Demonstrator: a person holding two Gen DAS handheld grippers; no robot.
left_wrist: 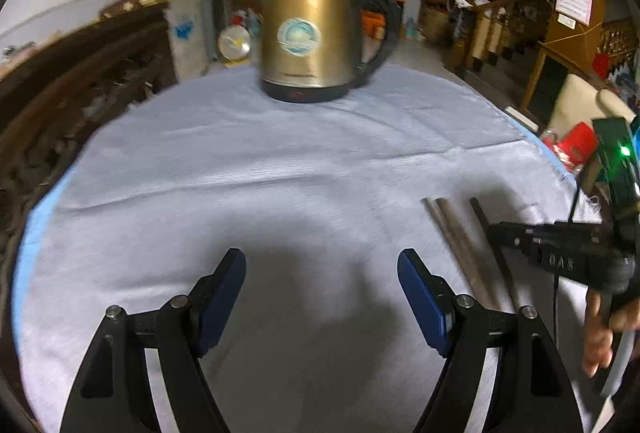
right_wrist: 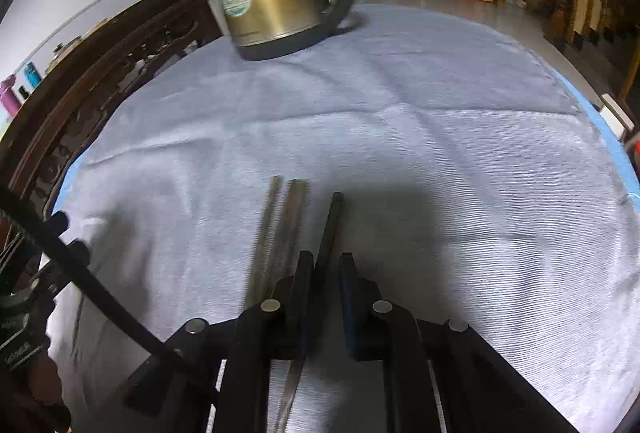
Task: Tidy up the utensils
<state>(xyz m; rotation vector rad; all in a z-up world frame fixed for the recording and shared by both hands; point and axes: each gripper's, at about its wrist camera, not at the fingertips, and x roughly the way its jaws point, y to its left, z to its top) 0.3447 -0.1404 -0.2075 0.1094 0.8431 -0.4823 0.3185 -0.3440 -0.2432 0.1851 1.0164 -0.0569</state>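
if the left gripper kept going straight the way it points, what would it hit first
Probably the gold kettle. The left gripper, jaws open, has only bare blue cloth ahead until then, though depth is unclear.

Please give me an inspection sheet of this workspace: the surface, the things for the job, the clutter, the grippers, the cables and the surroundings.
Surface: pale blue-grey cloth, creased, over a round table.
Job's things: two brown chopsticks lie side by side on the cloth; a dark chopstick runs between the right gripper's fingers.
Clutter: gold electric kettle with a black handle stands upright at the far side.
Grippers: left gripper open, nothing between its fingers; right gripper shut on the dark chopstick.
Cables: a black cable crosses the left of the right wrist view.
Surroundings: carved dark wooden furniture on the left; cluttered room behind; blurred.
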